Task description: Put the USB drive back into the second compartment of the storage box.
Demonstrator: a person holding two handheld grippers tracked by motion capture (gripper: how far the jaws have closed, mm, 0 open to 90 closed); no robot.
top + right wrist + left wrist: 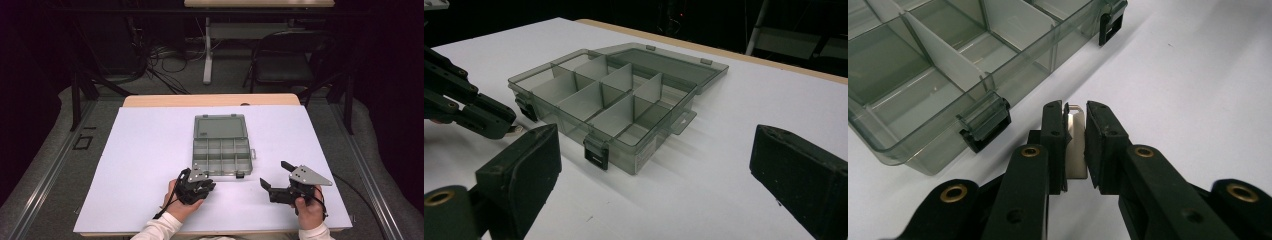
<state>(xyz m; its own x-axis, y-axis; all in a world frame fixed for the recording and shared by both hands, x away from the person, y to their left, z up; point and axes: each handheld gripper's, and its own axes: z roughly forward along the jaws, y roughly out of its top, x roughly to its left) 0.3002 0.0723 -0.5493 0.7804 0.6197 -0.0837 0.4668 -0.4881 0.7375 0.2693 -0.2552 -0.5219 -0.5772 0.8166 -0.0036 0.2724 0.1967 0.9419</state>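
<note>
The left claw (1075, 145) sits at the near left of the white, matte bench (145, 150), its black jaws clamped narrow on a small flat white piece (1076, 150) with a thin metal hook at its tip. Just beyond lies the smoky translucent plastic organizer box (221, 156), lid open flat, dividers upright, black latches at its near edge. At the near right, the right claw (276, 176) gapes wide, holding nothing.

Smoky grey clear box (222, 145), white table (150, 165), black tools.
</note>
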